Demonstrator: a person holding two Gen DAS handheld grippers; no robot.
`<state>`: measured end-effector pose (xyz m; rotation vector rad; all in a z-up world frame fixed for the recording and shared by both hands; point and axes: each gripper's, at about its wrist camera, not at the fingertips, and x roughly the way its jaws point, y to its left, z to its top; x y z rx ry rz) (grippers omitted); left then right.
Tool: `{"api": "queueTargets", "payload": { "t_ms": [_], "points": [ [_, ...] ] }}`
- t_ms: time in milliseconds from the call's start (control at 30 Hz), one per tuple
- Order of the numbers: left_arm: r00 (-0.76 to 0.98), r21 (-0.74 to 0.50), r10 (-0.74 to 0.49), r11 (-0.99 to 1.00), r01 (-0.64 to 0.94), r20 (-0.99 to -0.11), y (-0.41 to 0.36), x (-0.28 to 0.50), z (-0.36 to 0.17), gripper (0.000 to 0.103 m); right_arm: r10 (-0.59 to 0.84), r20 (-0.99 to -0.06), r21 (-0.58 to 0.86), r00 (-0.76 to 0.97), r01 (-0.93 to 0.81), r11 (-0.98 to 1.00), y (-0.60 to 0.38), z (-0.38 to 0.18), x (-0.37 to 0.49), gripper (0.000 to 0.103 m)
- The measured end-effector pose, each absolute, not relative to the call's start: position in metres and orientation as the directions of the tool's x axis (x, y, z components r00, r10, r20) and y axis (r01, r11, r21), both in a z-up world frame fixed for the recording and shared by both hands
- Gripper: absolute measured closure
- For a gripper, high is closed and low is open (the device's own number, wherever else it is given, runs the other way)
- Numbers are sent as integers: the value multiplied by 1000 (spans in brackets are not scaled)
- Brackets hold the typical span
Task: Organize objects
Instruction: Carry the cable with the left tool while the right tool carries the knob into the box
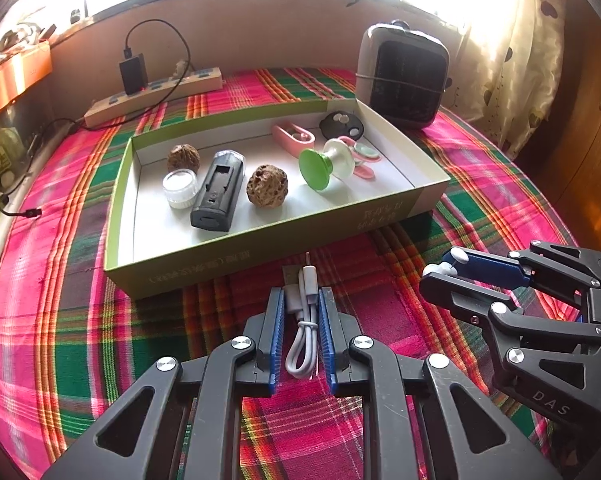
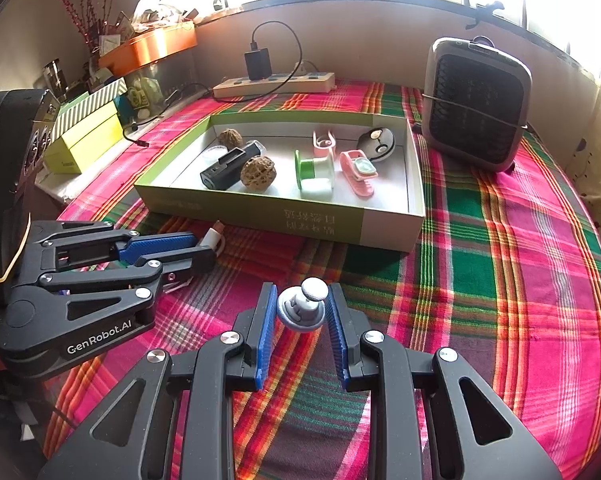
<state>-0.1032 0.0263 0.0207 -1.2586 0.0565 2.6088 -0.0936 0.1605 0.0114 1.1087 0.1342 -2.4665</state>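
My left gripper (image 1: pixel 301 300) is shut on a coiled white USB cable (image 1: pixel 302 332), just in front of the green cardboard box (image 1: pixel 236 240). It also shows in the right wrist view (image 2: pixel 204 250). My right gripper (image 2: pixel 300 300) is shut on a small grey knob-shaped mount (image 2: pixel 302 308), held above the plaid cloth; it shows at the right of the left wrist view (image 1: pixel 444 270). The box (image 2: pixel 384 224) holds two walnuts (image 1: pixel 266 188), a black battery case (image 1: pixel 217 196), a clear jar (image 1: pixel 180 188), a green-and-white spool (image 1: pixel 326 162), pink clips (image 1: pixel 292 136) and a black disc (image 1: pixel 341 125).
A grey space heater (image 1: pixel 404 76) stands behind the box at right. A power strip (image 1: pixel 152 94) with a black charger lies at the back left. Yellow-green boxes (image 2: pixel 84 140) and an orange tray (image 2: pixel 148 46) sit at far left. Plaid cloth (image 2: pixel 520 280) covers the table.
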Motion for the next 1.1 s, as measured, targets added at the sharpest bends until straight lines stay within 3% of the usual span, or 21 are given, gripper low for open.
{"api": "queueTargets", "payload": {
  "t_ms": [1100],
  "points": [
    [-673, -93, 234, -966, -239, -702, 0, -129, 65, 88, -336, -688, 47, -643, 423, -905, 143, 47, -124, 77]
  ]
}}
